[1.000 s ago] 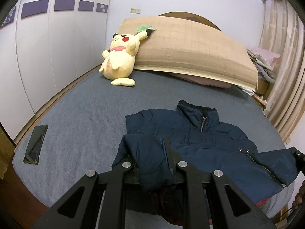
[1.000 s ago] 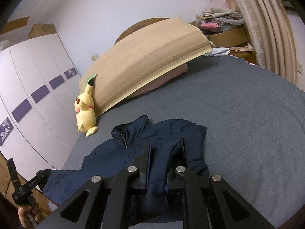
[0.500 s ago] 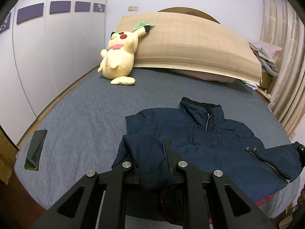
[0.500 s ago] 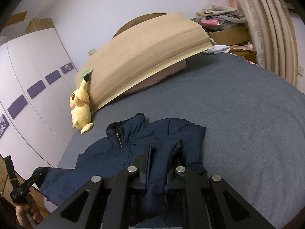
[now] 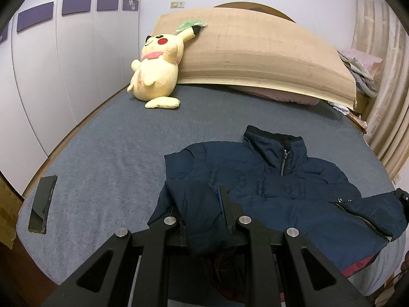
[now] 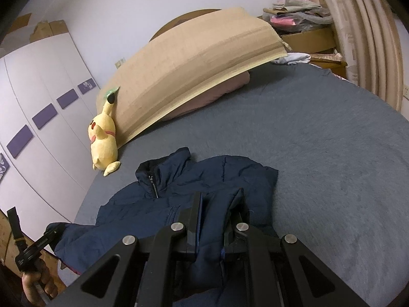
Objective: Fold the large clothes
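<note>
**Both grippers clamped on jacket cuffs**

Left gripper (image 5: 202,204) closed on one navy sleeve end; right gripper (image 6: 217,212) closed on the other. Jacket (image 5: 281,186) spread front-up on grey bed (image 5: 102,166), collar toward headboard, zip partly done. Beyond: yellow plush (image 5: 156,76) against cardboard sheet (image 5: 255,58); dark phone (image 5: 42,204) at bed edge. No legible writing.

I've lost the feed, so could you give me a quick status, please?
Left gripper and right gripper shut on jacket hem. Jacket zipped, on bed. Nothing in the way.
</note>
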`<control>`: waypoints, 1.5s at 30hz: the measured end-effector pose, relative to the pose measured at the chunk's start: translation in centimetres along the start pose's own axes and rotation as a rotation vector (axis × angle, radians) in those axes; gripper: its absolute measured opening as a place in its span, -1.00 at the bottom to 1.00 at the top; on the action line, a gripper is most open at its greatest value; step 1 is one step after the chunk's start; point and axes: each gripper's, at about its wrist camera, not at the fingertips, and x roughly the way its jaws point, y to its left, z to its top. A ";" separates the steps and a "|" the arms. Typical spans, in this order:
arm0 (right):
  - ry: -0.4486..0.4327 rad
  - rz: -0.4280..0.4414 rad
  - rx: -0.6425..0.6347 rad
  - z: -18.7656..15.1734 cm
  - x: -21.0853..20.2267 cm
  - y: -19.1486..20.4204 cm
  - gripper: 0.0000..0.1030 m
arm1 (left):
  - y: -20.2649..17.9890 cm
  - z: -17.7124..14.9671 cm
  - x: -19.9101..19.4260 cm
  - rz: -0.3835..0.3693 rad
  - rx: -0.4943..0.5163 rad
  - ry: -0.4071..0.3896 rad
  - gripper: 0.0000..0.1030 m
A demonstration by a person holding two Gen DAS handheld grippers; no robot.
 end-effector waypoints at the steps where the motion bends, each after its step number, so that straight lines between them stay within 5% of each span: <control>1: 0.004 0.001 0.002 0.1 0.2 0.0 -0.79 | 0.0 0.1 0.2 0.000 0.000 0.003 -0.68; 20: 0.071 -0.006 0.028 1.6 5.2 -1.3 -0.79 | -1.2 1.8 4.4 0.025 0.015 0.059 -0.68; 45: 0.082 -0.015 0.019 2.8 6.2 -0.5 -0.79 | -0.8 2.7 6.1 0.016 0.009 0.084 -0.68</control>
